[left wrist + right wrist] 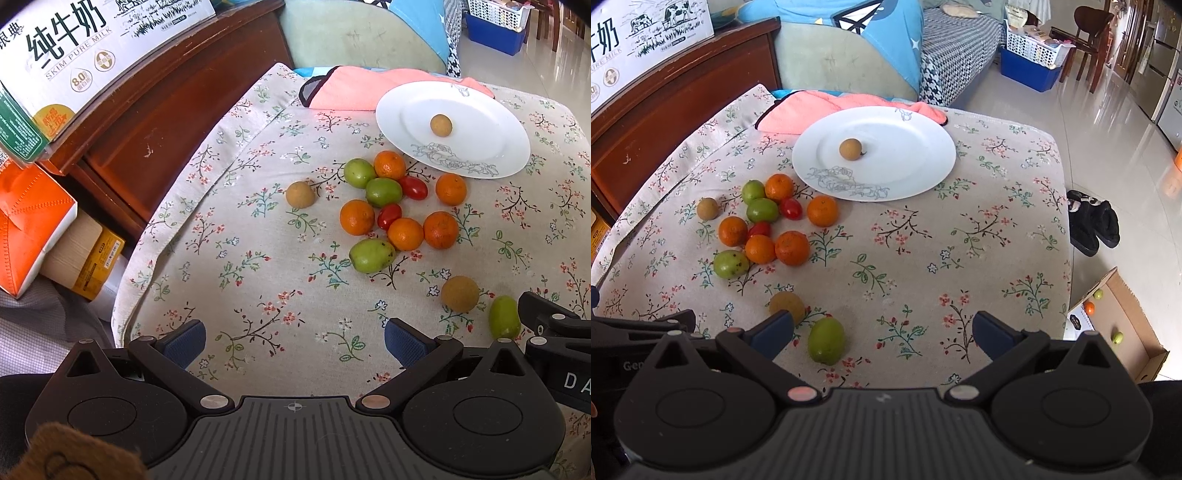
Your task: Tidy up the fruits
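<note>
Left tool point(295, 341): its blue-padded fingers are standing wide apart and gripping nothing; it is hovering over bare floral cloth at the near edge of the surface, touching no fruit.
Right tool point(881, 334): it is also gaping wide and carrying nothing; a green fruit point(826, 340) is lying between its fingers, nearer the left one, apart from both pads.
Brown fruit by right tool point(786, 303): it is sitting on the cloth just beyond the left fingertip; whether the two are touching cannot be told.
Plate point(916, 162): the white plate is resting at the far side of the surface, partly overlapping a pink cloth point(798, 110).
Fruit on plate point(851, 149): one small brown fruit is sitting alone near the plate's middle.
Fruit cluster point(391, 206): oranges, green fruits and two small red tomatoes are lying bunched together on the cloth just in front of the plate, several of them touching.
Stray brown fruit point(300, 194): it is lying to the left of the cluster, apart from it.
Surface point(979, 236): a floral cloth is covering it.
Milk carton point(55, 48): it is standing on a wooden cabinet to the left of the surface.
</note>
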Demonstrator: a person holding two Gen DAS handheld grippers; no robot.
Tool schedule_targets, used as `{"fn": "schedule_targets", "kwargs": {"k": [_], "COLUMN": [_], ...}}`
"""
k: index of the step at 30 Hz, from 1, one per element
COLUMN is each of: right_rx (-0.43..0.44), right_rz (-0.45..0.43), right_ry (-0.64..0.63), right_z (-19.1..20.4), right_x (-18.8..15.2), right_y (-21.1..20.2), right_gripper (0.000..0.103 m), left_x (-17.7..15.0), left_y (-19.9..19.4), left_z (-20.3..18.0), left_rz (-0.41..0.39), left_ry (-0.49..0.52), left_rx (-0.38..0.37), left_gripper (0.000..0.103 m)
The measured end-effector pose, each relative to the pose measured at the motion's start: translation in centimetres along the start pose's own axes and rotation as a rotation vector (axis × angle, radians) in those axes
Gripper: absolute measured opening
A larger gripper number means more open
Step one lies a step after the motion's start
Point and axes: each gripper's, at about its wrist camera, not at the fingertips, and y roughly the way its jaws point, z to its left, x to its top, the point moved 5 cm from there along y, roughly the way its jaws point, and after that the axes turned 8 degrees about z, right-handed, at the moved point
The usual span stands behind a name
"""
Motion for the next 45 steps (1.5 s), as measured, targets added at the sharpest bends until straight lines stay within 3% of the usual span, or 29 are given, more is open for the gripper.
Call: {"fn": "schedule_targets", "kwargs": {"k": [26,34,45], "right_rx": [0.004,0.015,0.025], "right_rz": [0.01,0.056,0.04], "right_ry": [-0.003,0.0,0.008], "right_z": [0.23,0.18,-0.37], "right_x": [-0.14,-0.35,-0.34], "right_y": [0.46,0.6,0.54], "right_gripper": [0.102,0.102,0.102], "left_x": [-0.14,-0.08,-0.13], "left_y": [0.62,0.82,0.79], "left_z": [0.19,0.22,-0.04], "left_rz": [-0.014,-0.005,-0.018], "left_ry": [-0.013,-0.018,0.011], "left_rx": [-0.015,-0.041,-0.092], "left_gripper": [0.103,0.103,0.103]}}
